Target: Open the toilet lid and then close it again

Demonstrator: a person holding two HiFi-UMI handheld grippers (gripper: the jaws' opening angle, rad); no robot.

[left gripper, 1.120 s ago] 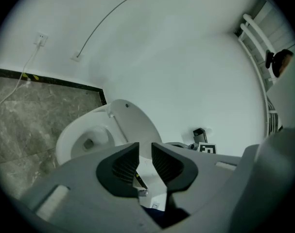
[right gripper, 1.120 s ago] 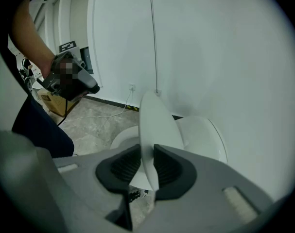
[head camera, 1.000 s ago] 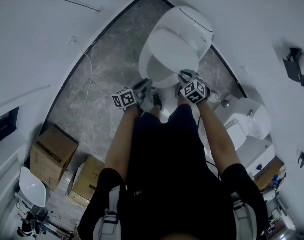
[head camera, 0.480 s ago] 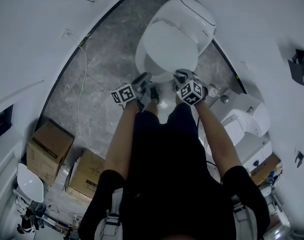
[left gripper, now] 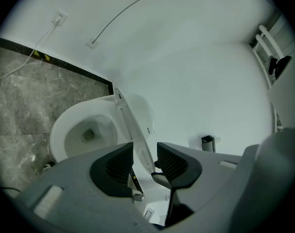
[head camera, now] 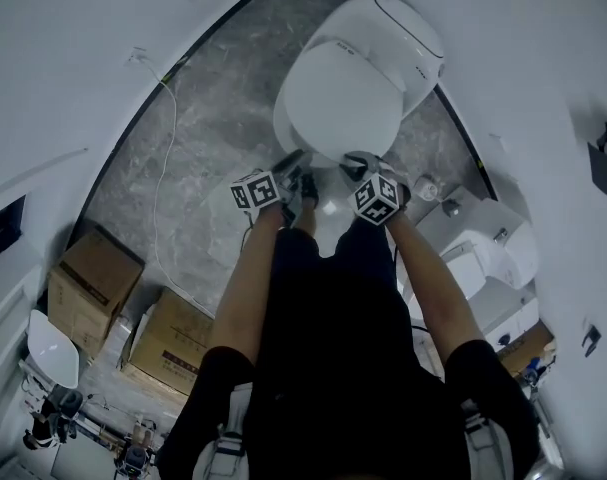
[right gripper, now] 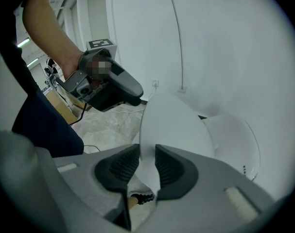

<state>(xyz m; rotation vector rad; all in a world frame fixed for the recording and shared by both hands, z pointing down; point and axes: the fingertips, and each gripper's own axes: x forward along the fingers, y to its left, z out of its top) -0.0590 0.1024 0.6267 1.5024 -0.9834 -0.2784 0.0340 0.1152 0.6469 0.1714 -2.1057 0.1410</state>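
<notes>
Above bowl rim [left gripper: 60, 132]: lid edge [left gripper: 137, 140], gap btwn.

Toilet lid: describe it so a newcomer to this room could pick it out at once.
Where the grey marble floor narrows stands a white toilet. The toilet lid is the smooth oval panel hinged at its back, tilted partway over the bowl. Unlike the bulky white fixture to its right, it is thin and flat.

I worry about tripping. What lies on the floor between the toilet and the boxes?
In the head view, grey floor with one thin white cable lies between toilet and boxes.
</notes>
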